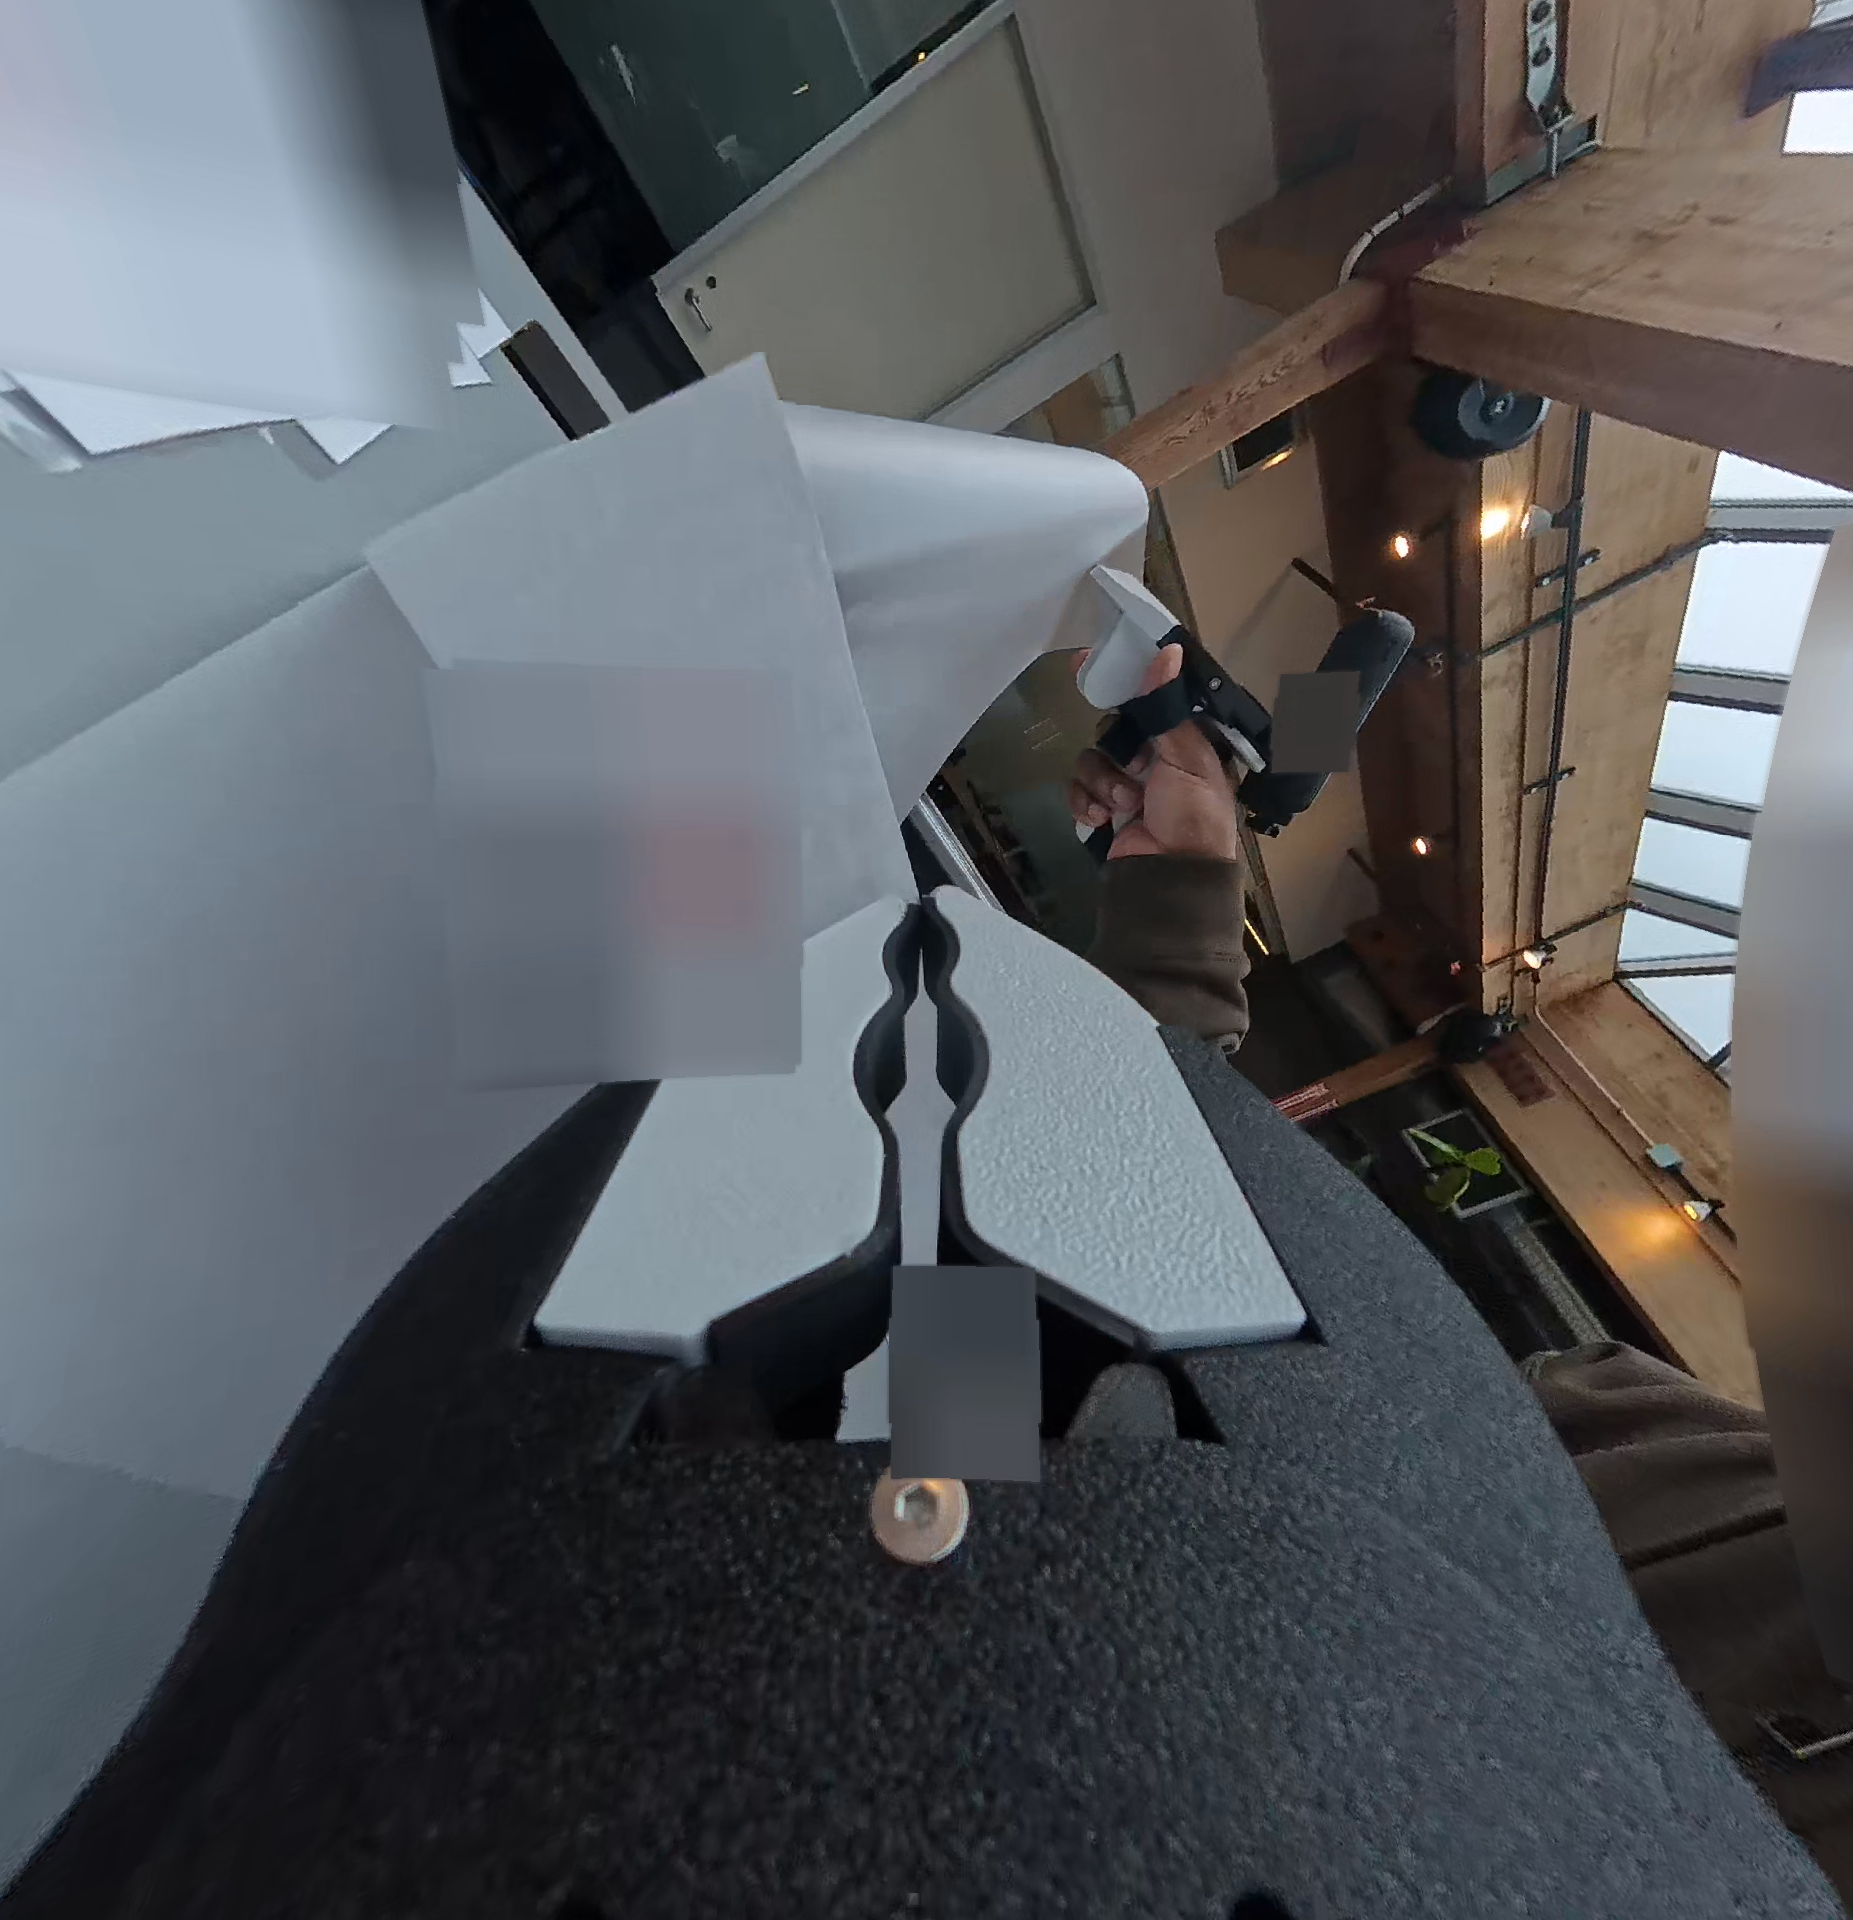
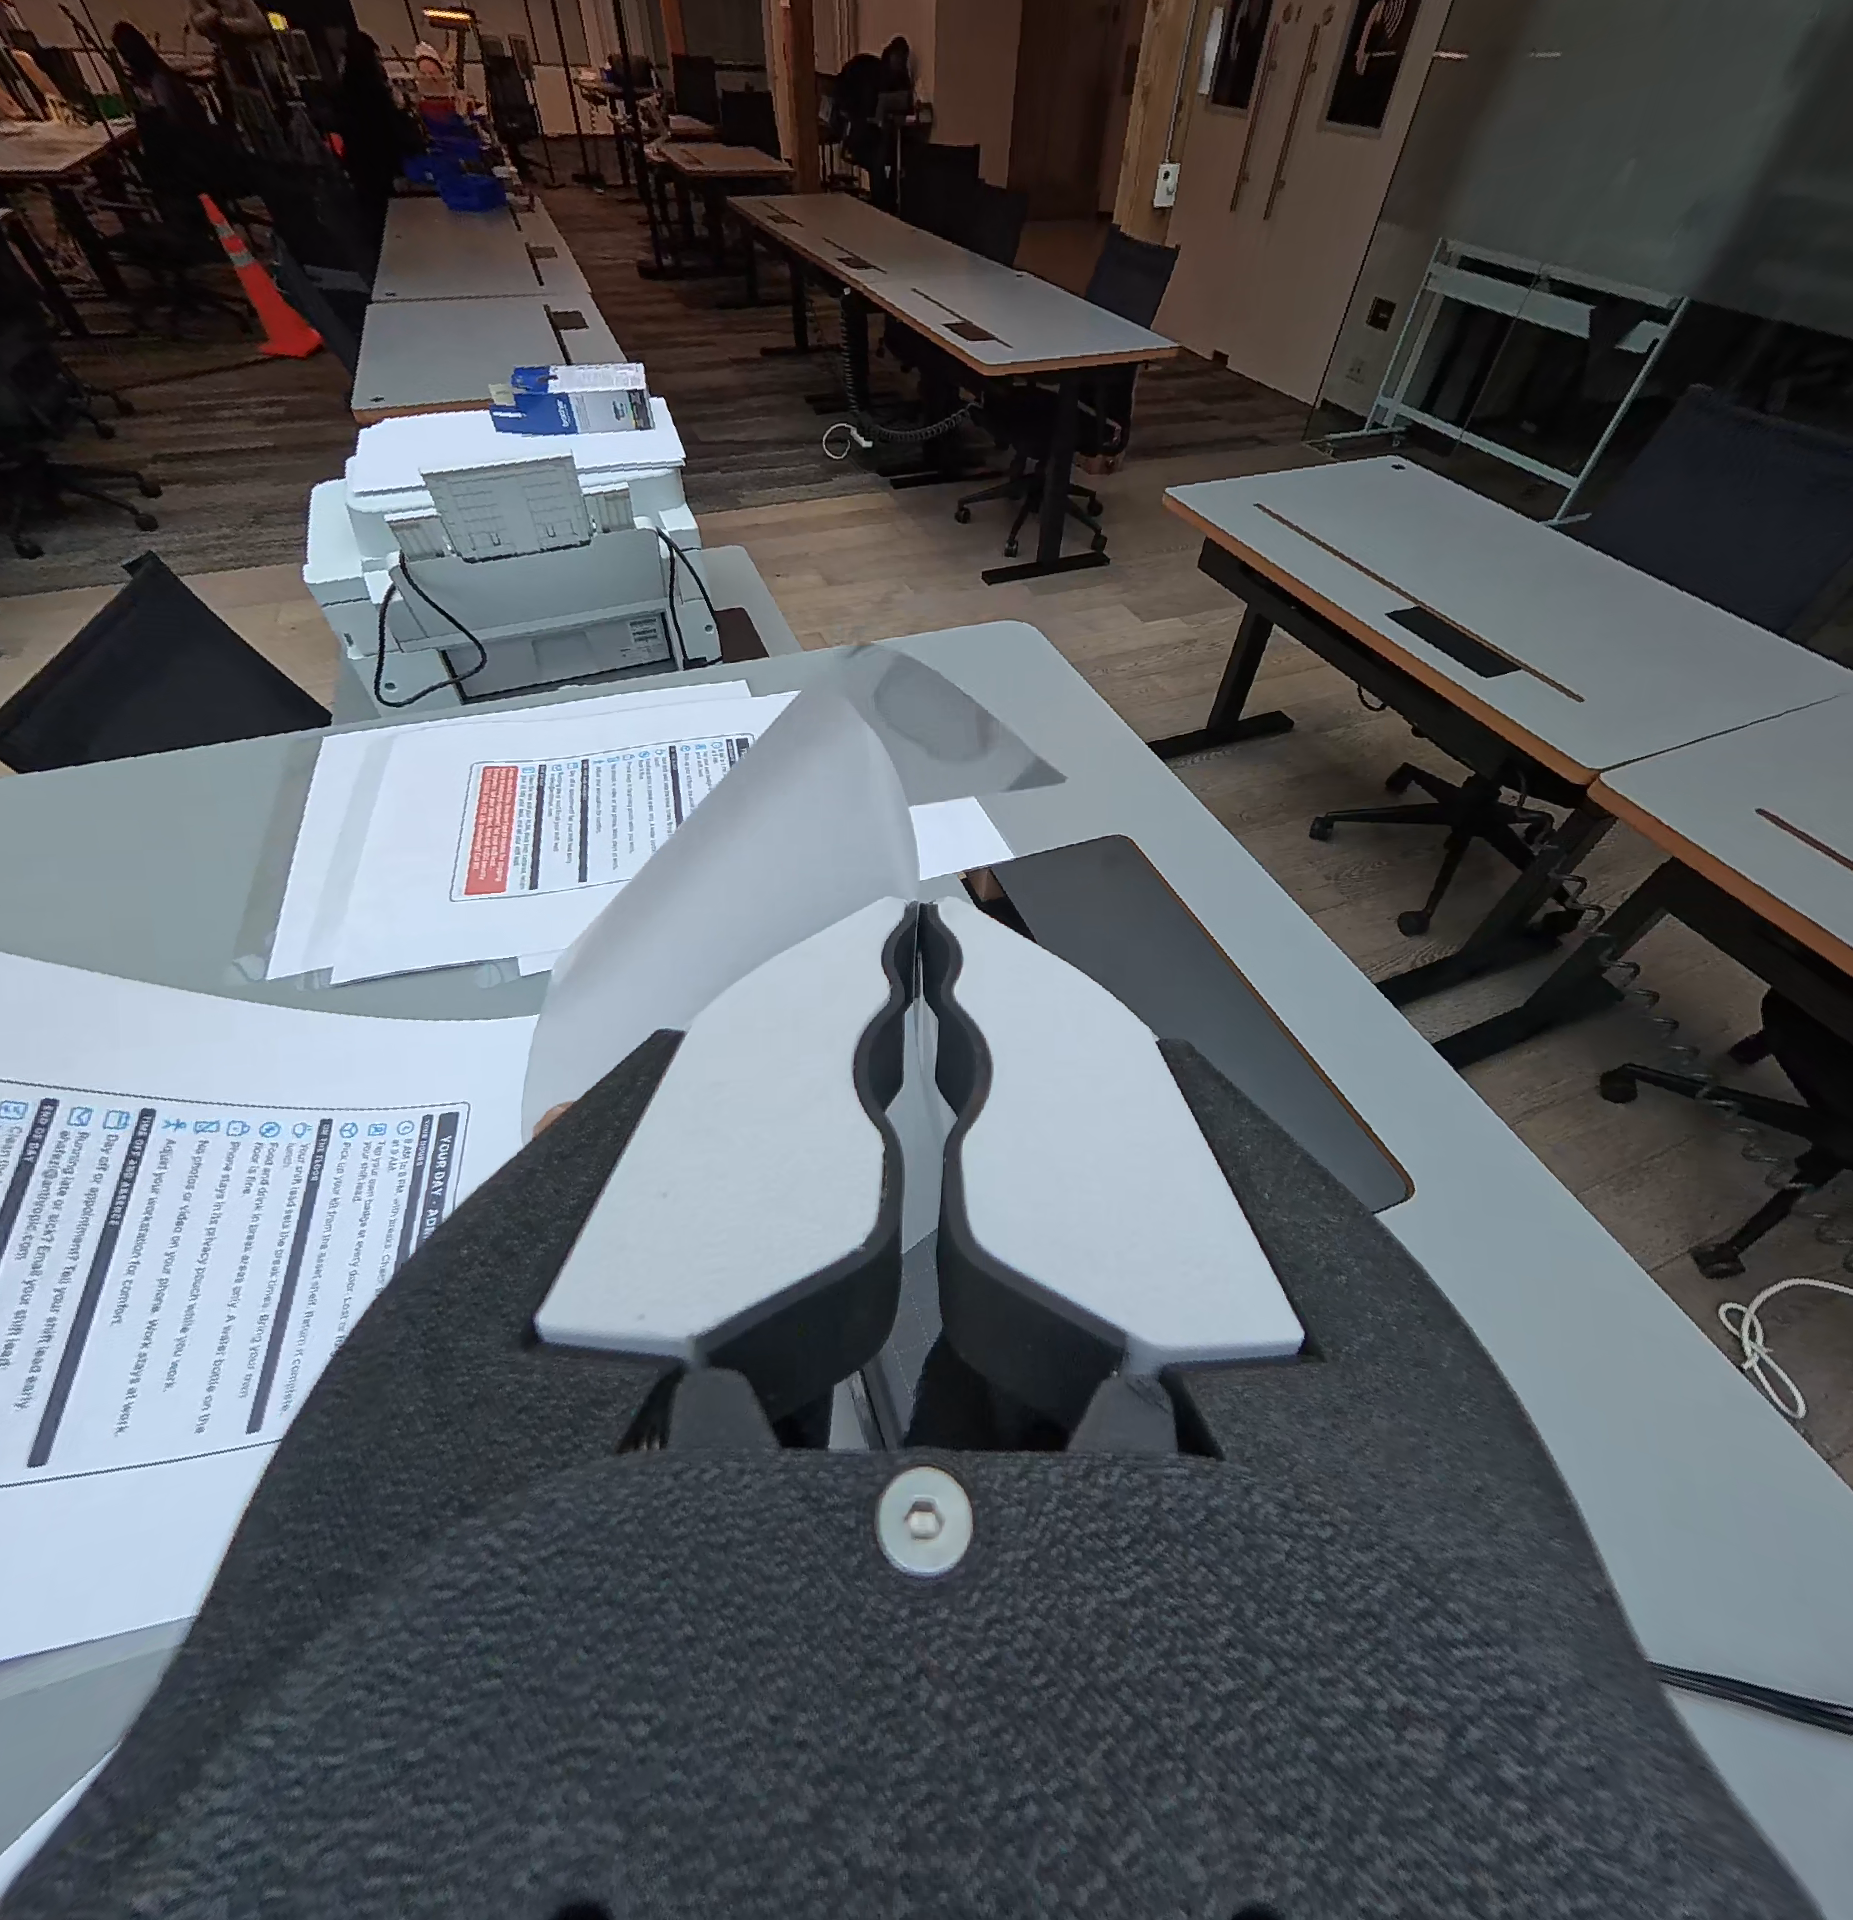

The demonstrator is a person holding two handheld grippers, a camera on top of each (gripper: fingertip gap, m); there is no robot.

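Note:
A white paper sheet [image 1: 641,561] hangs in the air between both grippers and curls. In the left wrist view, my left gripper [image 1: 922,914] points up towards the ceiling with its jaws shut on one edge of the sheet. My right gripper [image 1: 1119,644] shows farther off in a person's hand [image 1: 1161,790], at the sheet's other edge. In the right wrist view, my right gripper [image 2: 920,914] is shut on the sheet [image 2: 787,862], which bends up and to the left above the grey desk [image 2: 1109,727].
Two stacks of printed sheets [image 2: 506,831] [image 2: 174,1195] lie on the desk to the left. A white printer [image 2: 506,561] stands behind them. A black panel [image 2: 1161,987] sits in the desk's right side. More desks [image 2: 1473,603] and office chairs [image 2: 1473,831] stand to the right. Wooden beams [image 1: 1628,291] are overhead.

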